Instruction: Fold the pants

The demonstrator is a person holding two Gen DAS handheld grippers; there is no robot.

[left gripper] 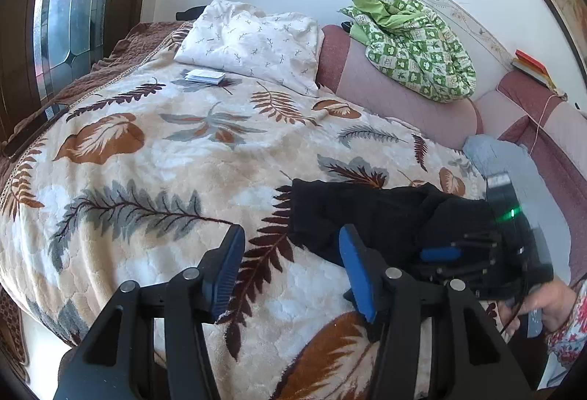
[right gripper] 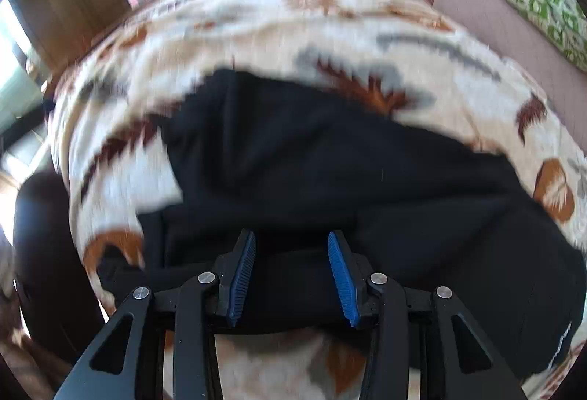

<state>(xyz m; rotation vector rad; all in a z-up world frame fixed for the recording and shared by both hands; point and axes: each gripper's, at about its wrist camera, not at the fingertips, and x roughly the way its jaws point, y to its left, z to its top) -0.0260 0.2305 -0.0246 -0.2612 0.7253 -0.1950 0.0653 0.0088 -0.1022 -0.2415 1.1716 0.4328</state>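
- Broadly, the bed [left gripper: 154, 158] serves as the work surface: its leaf-print blanket [left gripper: 205, 143] is spread smooth, which gives a wide, soft place for folding.
- The pants [right gripper: 330, 180], black and bunched into a loose heap, lie on the near corner of the blanket, close to the person's edge of the bed, probably so that both hands can reach them without stretching.
- The sofa back [left gripper: 396, 92] runs along the far side of the bed and carries a green checked quilt [left gripper: 414, 44], pushed well clear of the pants; a white pillow [left gripper: 253, 40] and a small booklet [left gripper: 204, 76] lie near the head, also out of the way.
- The right gripper [right gripper: 291, 271] points steeply down over the near hem of the pants, its jaws parted with dark cloth showing between the pads but not pinched, seemingly lined up for a grasp; the view is blurred.
- The left gripper [left gripper: 293, 275] hangs over bare blanket just beside the pants, jaws apart and holding nothing, likely waiting to take another edge.
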